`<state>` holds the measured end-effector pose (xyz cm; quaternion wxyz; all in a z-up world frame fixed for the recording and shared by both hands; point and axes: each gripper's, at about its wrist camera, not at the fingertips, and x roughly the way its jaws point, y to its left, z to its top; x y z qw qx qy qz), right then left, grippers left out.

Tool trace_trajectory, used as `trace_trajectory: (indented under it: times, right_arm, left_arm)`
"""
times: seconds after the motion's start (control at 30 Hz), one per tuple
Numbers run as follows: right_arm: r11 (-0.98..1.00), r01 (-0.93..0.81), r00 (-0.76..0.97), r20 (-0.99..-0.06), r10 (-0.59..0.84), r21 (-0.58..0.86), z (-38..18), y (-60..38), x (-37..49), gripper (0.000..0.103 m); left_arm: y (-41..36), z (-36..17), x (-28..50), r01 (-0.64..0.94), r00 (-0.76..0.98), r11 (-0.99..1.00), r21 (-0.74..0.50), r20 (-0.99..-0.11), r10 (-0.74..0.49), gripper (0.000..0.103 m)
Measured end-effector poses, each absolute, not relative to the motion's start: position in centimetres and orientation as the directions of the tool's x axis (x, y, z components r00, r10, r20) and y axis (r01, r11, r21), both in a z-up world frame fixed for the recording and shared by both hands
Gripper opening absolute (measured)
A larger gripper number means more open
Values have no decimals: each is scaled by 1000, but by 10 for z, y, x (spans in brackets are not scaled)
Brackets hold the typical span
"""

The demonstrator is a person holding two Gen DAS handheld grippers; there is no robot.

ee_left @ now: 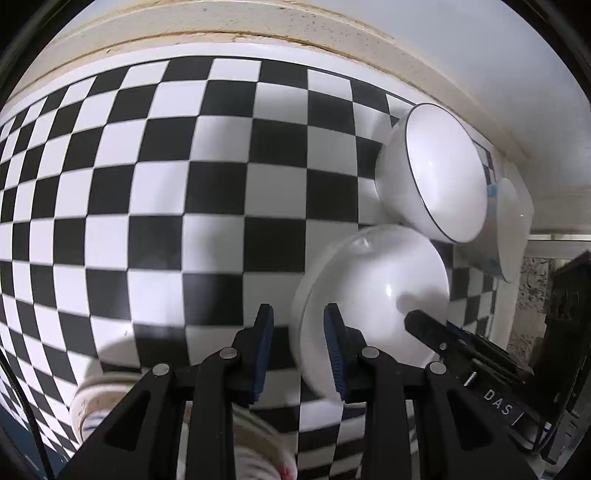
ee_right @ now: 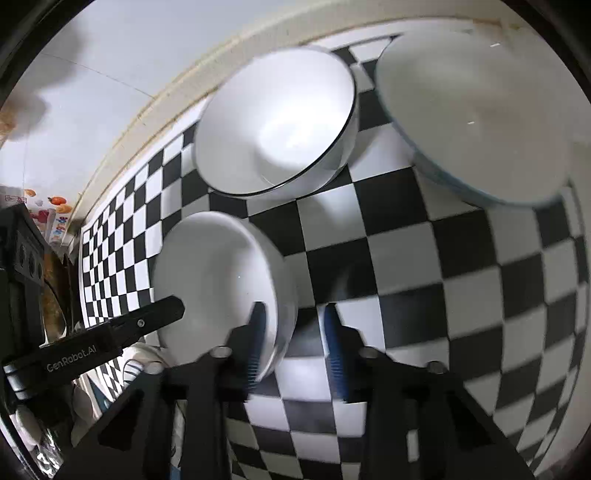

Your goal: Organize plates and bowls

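A plain white bowl (ee_left: 373, 295) stands on the checkered cloth, also in the right wrist view (ee_right: 218, 280). My left gripper (ee_left: 299, 350) is open with its jaws on either side of the bowl's left rim. My right gripper (ee_right: 295, 343) is open with its jaws on either side of the opposite rim. A dark-rimmed white bowl (ee_left: 439, 173) stands behind it, also in the right wrist view (ee_right: 277, 122). A blue-rimmed white bowl (ee_left: 509, 229) stands at the far right, also in the right wrist view (ee_right: 476, 114).
The black-and-white checkered cloth (ee_left: 155, 192) covers the table up to a cream wall edge (ee_left: 221, 26). A patterned cup or bowl (ee_left: 92, 402) sits low at the left. Dark objects (ee_left: 565, 332) stand at the right edge.
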<state>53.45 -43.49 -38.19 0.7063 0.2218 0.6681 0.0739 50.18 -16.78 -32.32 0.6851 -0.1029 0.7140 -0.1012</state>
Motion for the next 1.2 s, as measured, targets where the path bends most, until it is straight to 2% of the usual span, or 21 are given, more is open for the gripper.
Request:
trace_trajectory:
  times: [0.07,0.17,0.57,0.87,1.2]
  right_arm:
    - [878,178,85,-896,436,444,-389,-434,540,14]
    - [909,125,84,-917,390,398,-385,-428,543,12]
    - [911,58,47,-913,405,408,-347,-456,477,13]
    - [919,71,28,-922,387,388,-344,-484,424,13]
    - [924,87,-9,-928,374,371,-362,-490,403,12]
  left_arm:
    - [-173,-323,501,-2,-31,962,-274,-961,-274,19]
    - [-184,-316,495,30,-19,970,-243,-970,-243,19]
    - [-212,-278,430,106,-32,954,-281,-960,-279,19]
    - [-236,-294,387,166,-86,950,-265,-963,-254,19]
    - [-243,-324,362,179,-162,953,-244,-963,-216,19]
